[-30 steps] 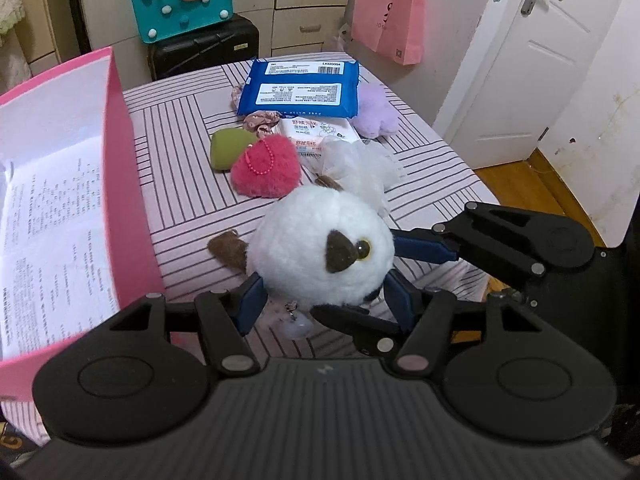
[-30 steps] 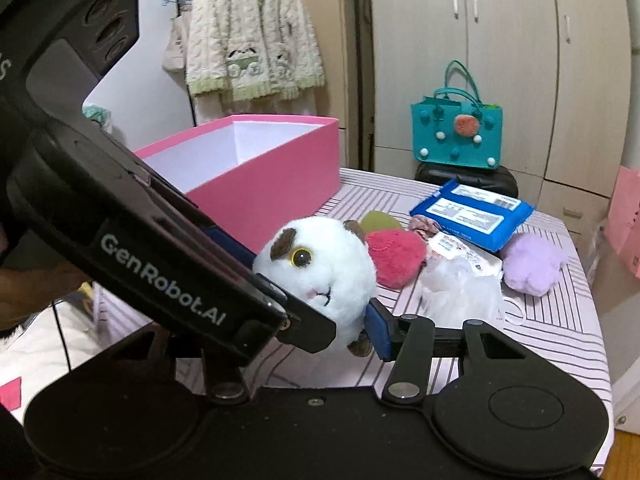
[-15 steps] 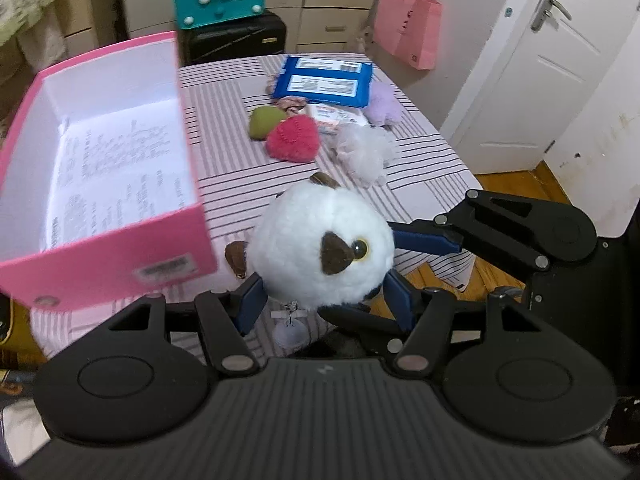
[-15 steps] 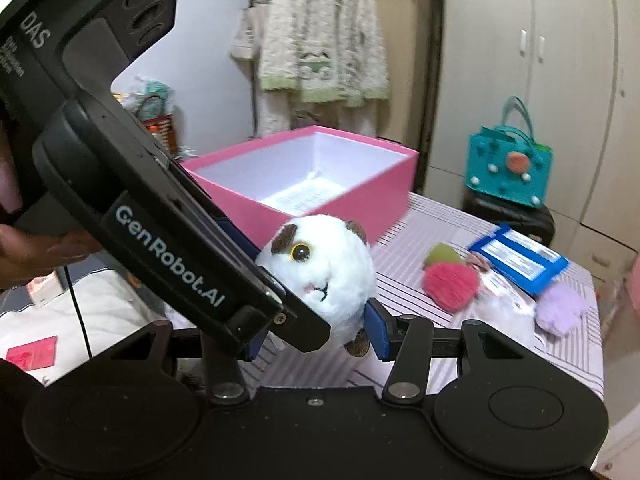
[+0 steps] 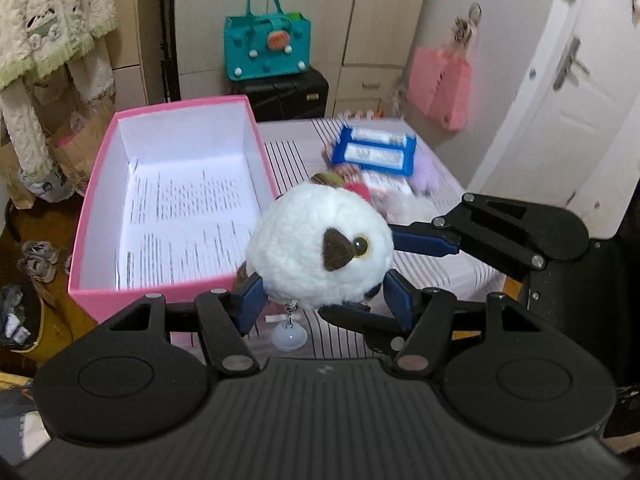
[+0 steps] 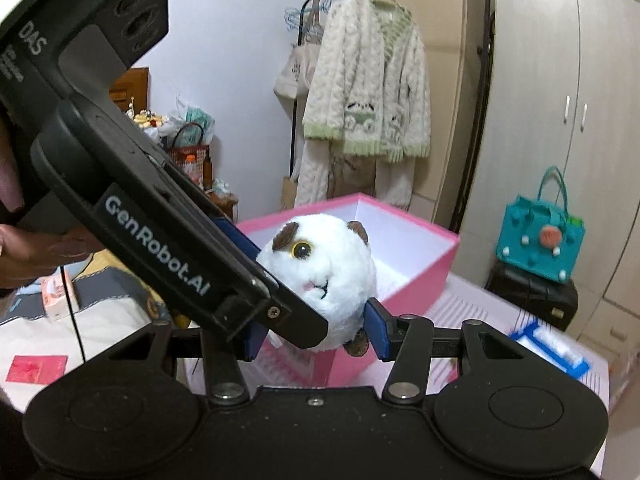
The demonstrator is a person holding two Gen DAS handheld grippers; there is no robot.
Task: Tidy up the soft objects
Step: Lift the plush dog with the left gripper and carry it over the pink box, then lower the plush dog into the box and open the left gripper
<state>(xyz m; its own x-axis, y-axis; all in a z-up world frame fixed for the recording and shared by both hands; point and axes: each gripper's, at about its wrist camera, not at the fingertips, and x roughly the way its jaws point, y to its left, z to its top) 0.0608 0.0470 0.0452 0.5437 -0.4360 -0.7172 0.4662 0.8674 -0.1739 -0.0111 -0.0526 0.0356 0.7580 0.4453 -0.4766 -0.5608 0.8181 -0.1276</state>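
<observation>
A: Over the near end of the pink box (image 5: 172,200) is where your white plush toy (image 5: 320,248) hangs now. A second ago it sat low over the striped bench (image 5: 436,276), with the box only a wall at your 9 o'clock. You have lifted it and swung it toward the box.

B: So the carry is nearly done?

A: I judge so. The open box now lies at 10 o'clock from the toy in the left wrist view, and what remains is moving over it and letting go.

B: What are the tongs doing?

A: Your left tongs (image 5: 324,300) stand about half open, with their blue pads pressed into the toy's lower sides. Your right tongs (image 6: 316,338) are narrower and pinch the white plush toy (image 6: 320,280) from the other side, so both hold it.

B: Which way does it point?

A: It is nearly a ball, so I can name no long axis. In the left wrist view its eye faces 3 o'clock. A small clear charm (image 5: 289,336) dangles beneath at 6 o'clock. The remaining soft things (image 5: 372,184) lie on the bench at 1 o'clock.
</observation>
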